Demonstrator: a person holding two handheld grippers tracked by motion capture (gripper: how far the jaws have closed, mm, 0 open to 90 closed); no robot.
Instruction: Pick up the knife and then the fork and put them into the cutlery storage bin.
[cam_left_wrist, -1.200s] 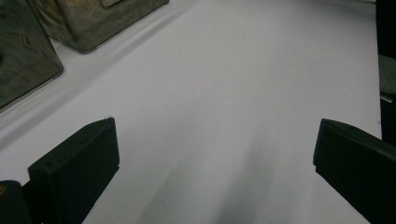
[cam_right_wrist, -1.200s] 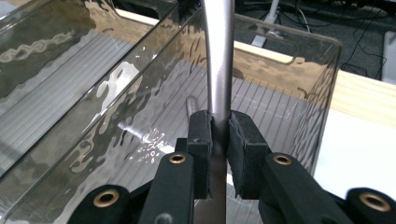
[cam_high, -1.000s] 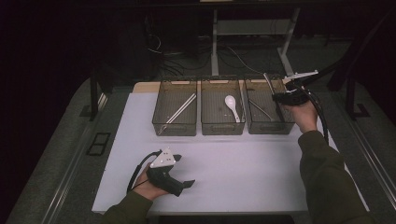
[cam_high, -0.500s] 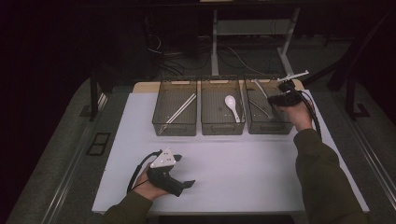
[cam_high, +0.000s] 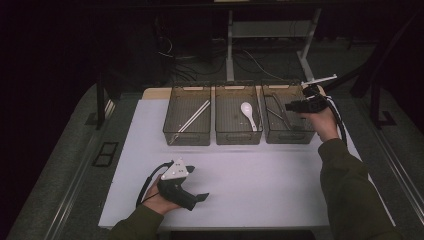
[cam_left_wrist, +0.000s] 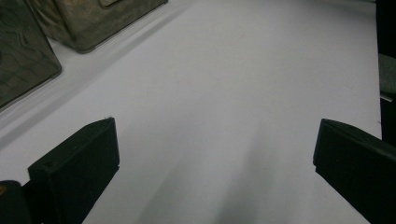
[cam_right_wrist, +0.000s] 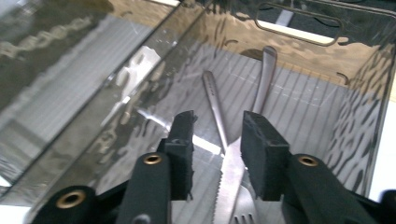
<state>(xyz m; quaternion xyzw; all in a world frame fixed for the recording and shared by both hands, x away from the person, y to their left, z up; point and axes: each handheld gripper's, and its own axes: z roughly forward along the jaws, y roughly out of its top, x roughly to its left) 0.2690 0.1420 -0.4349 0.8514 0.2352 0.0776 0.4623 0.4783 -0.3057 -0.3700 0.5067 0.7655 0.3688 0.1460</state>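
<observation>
No text, label, brand, number or sign can be read in any of the views. The three smoky plastic bins at twelve o'clock on the white worktop bear no legible marking, and neither does the cutlery lying in them. The grey plate on the left claw at seven o'clock is plain too.

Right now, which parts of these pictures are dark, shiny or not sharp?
High view: surroundings nearly black, white table lit. Right gripper view: glare ripples on the right bin, knife sharp between the right gripper jaws. Left gripper view: soft shadow on the table, bins at top left blurred.
</observation>
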